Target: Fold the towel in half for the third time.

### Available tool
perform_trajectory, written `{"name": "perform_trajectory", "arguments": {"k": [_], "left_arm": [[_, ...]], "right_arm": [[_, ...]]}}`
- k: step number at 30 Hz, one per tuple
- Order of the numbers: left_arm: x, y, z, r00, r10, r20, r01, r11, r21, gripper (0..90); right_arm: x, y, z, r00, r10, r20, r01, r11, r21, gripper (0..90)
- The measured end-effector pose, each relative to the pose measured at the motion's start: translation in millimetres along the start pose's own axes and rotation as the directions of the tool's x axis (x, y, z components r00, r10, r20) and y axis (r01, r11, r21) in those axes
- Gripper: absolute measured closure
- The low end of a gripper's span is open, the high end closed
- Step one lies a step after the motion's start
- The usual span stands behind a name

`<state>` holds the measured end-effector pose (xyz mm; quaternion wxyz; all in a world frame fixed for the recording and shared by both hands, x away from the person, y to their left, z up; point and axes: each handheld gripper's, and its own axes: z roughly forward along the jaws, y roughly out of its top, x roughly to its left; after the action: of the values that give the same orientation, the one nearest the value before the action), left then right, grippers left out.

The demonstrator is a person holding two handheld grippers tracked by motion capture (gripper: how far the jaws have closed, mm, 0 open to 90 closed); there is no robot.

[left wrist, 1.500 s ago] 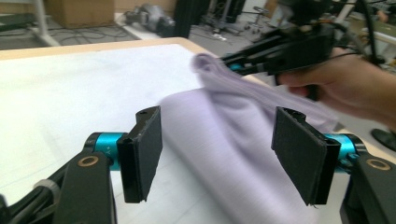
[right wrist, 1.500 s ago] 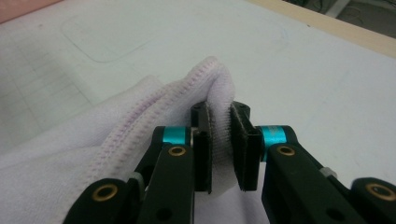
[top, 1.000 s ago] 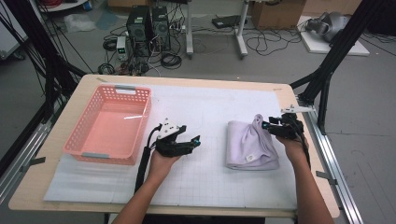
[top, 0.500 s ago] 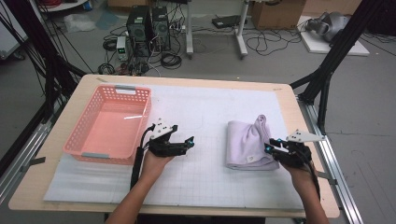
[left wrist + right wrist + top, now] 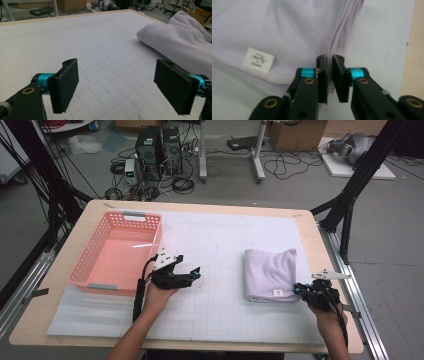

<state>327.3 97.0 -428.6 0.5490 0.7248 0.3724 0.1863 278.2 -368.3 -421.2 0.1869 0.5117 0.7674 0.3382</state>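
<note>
A folded lilac towel [image 5: 270,272] lies on the right half of the white mat [image 5: 220,245], with a small white label [image 5: 274,293] at its near edge. My right gripper [image 5: 298,290] is at the towel's near right corner. In the right gripper view its jaws have just been closing, and the gripper [image 5: 329,62] pinches the corded hem of the towel [image 5: 287,32] beside the label [image 5: 258,60]. My left gripper [image 5: 194,275] hovers mid-table, pointing right toward the towel [image 5: 180,42]. Its jaws have just been opening and the gripper [image 5: 120,85] stands open with nothing between the pads.
A pink plastic basket [image 5: 142,215] stands at the left of the table, just left of my left hand. The table's right edge and a black frame post [image 5: 350,215] are close to my right hand. Cables and computer cases lie on the floor beyond.
My right hand came from the towel's far right side toward me to its near right corner, and the jaws closed on the hem. My left hand drifted slightly toward the basket.
</note>
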Motion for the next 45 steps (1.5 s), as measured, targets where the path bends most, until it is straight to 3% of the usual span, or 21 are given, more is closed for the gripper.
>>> {"name": "perform_trajectory", "arguments": {"k": [5, 8, 10, 12, 14, 16, 20, 23, 27, 32, 36, 41, 42, 43, 45], "left_arm": [[1.7, -3.9, -2.9, 1.0, -0.006, 0.003, 0.006, 1.0, 0.003, 20.5], [1.7, -4.6, -5.0, 1.0, -0.005, 0.006, 0.005, 1.0, 0.002, 20.6], [1.9, -4.7, -5.9, 0.9999, -0.005, 0.012, 0.005, 1.0, 0.001, 20.6], [2.1, -4.6, -6.7, 0.9998, -0.005, 0.019, 0.005, 1.0, 0.004, 20.6], [1.7, -5.0, -7.2, 0.9997, -0.013, 0.022, 0.013, 0.9999, -0.003, 20.6], [2.2, -5.1, -9.0, 0.9996, -0.011, 0.025, 0.011, 0.9999, -0.005, 20.6], [4.2, -5.5, -10.4, 0.9996, -0.013, 0.023, 0.014, 0.9999, -0.004, 20.6], [2.9, -6.0, -9.7, 0.9997, -0.011, 0.023, 0.011, 0.9999, -0.001, 20.6], [2.6, -5.9, -10.0, 0.9998, -0.007, 0.021, 0.007, 1.0, 0.004, 20.6], [3.4, -6.2, -10.9, 0.9998, -0.01, 0.018, 0.01, 0.9999, 0.004, 20.6], [3.0, -6.8, -10.4, 0.9998, -0.007, 0.017, 0.007, 0.9999, 0.008, 20.6], [2.8, -8.0, -10.5, 0.9998, -0.003, 0.019, 0.002, 0.9999, 0.014, 20.6], [3.0, -8.1, -10.5, 0.9998, -0.005, 0.019, 0.005, 0.9999, 0.014, 20.6], [3.2, -8.3, -10.4, 0.9998, -0.011, 0.017, 0.011, 0.9999, 0.013, 20.6], [3.9, -8.5, -10.0, 0.9998, -0.011, 0.018, 0.01, 0.9999, 0.013, 20.6]], "right_arm": [[1.1, 10.2, -12.5, 0.9989, -0.027, 0.039, 0.031, 0.995, -0.09, 60.3], [8.1, 30.5, -15.0, 0.9947, -0.09, 0.05, 0.097, 0.979, -0.178, 63.0], [14.1, 42.8, -10.7, 0.9911, -0.13, 0.03, 0.133, 0.967, -0.218, 65.3], [19.8, 55.5, 2.8, 0.9905, -0.137, -0.012, 0.132, 0.97, -0.205, 66.1], [20.8, 61.1, 23.5, 0.9903, -0.138, -0.019, 0.133, 0.98, -0.146, 69.0], [16.7, 56.6, 41.0, 0.9932, -0.115, 0.02, 0.116, 0.991, -0.06, 70.1], [3.5, 37.3, 40.4, 0.9958, -0.057, 0.072, 0.057, 0.998, -0.006, 70.7], [-0.5, 36.5, 30.3, 0.9971, -0.038, 0.065, 0.038, 0.999, 0.001, 66.6], [4.3, 56.4, 22.3, 0.9947, -0.095, 0.04, 0.098, 0.992, -0.083, 57.2], [15.8, 86.8, 44.7, 0.9842, -0.177, 0.012, 0.177, 0.977, -0.12, 51.3], [26.0, 104.2, 70.1, 0.9815, -0.187, -0.042, 0.181, 0.978, -0.102, 50.5], [33.2, 109.8, 103.5, 0.9773, -0.195, -0.083, 0.196, 0.981, 0.0, 67.3], [33.7, 109.9, 106.3, 0.9776, -0.187, -0.097, 0.188, 0.982, 0.008, 77.0], [33.9, 110.3, 107.2, 0.9766, -0.186, -0.108, 0.187, 0.982, 0.002, 82.6], [36.3, 112.9, 106.9, 0.9747, -0.191, -0.115, 0.188, 0.981, -0.037, 84.9]]}}
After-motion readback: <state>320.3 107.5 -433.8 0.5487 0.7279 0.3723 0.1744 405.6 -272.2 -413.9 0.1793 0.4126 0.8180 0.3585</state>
